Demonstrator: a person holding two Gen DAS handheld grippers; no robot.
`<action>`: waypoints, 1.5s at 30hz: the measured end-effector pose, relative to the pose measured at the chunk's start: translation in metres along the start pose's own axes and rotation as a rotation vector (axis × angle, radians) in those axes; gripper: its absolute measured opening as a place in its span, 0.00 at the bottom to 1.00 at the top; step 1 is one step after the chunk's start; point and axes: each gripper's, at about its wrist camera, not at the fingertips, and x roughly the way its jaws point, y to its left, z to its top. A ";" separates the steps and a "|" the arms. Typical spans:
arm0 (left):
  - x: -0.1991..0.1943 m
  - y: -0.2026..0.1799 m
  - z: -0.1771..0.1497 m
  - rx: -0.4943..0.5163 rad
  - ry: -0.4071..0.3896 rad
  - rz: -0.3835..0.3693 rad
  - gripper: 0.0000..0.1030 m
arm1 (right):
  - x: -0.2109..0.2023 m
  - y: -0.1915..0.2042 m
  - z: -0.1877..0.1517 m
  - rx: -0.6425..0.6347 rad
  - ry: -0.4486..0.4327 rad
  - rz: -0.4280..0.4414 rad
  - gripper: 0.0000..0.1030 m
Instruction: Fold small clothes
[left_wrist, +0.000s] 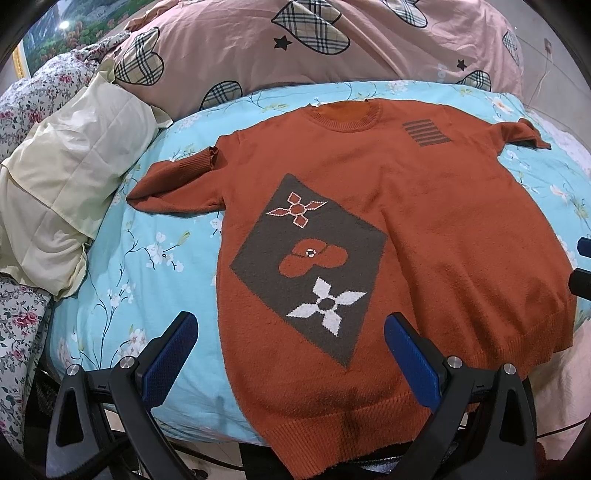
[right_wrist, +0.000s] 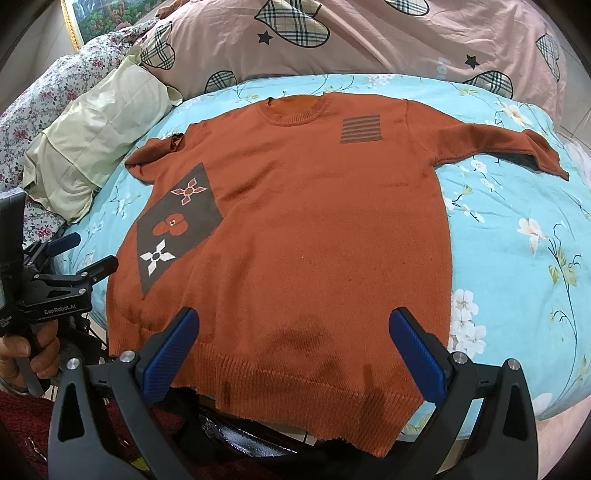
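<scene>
An orange knitted sweater (left_wrist: 424, 229) lies flat, front up, on a light blue floral sheet (left_wrist: 155, 266); it also shows in the right wrist view (right_wrist: 314, 229). It has a grey diamond patch with flowers (left_wrist: 310, 258) and a grey striped patch (left_wrist: 426, 133). Both sleeves are folded short at the sides. My left gripper (left_wrist: 291, 328) is open and empty above the hem's left part. My right gripper (right_wrist: 295, 325) is open and empty above the hem's middle. The left gripper also appears at the left edge of the right wrist view (right_wrist: 85, 258).
A cream pillow (left_wrist: 62, 177) and a flowered quilt (left_wrist: 22, 107) lie to the left. A pink quilt with plaid hearts (left_wrist: 332, 40) is piled behind the sweater. The bed's near edge runs just under the hem (right_wrist: 314, 417).
</scene>
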 end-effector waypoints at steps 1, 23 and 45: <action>0.001 0.000 -0.001 -0.004 0.005 -0.006 0.98 | 0.000 0.000 0.000 0.002 0.001 0.000 0.99; 0.017 -0.002 0.001 -0.028 0.049 -0.075 0.98 | 0.009 -0.020 0.002 0.055 -0.044 0.016 0.99; 0.057 -0.016 0.050 -0.043 0.045 -0.086 0.98 | 0.013 -0.196 0.052 0.385 -0.180 -0.033 0.94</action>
